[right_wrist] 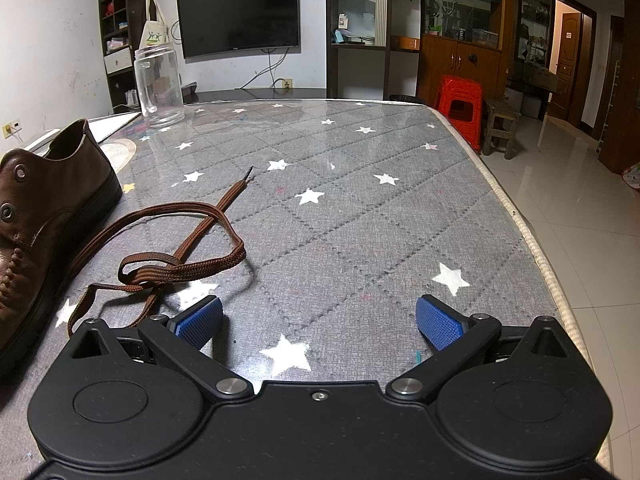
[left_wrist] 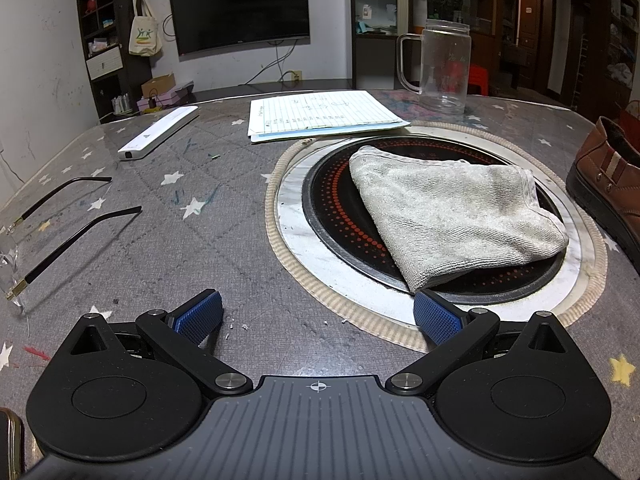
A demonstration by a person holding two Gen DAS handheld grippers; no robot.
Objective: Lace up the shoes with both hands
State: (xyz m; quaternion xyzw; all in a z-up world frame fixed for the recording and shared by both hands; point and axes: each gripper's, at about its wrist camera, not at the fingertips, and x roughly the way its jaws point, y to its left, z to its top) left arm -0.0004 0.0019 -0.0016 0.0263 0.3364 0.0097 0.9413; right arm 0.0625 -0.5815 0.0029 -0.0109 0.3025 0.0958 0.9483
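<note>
Both tools, left (left_wrist: 316,318) and right (right_wrist: 318,320), gape empty; brown shoe (right_wrist: 44,216) lies heel-away, lace (right_wrist: 176,248) trailing rightward.

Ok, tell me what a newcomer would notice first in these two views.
Probably the brown leather shoe at the left edge of the right wrist view, its eyelets empty, with the brown shoelace lying loose in loops on the star-patterned table beside it. In the left wrist view, a folded grey cloth lies on a round black cooktop set into the table, with a clear glass mug behind it.
</note>
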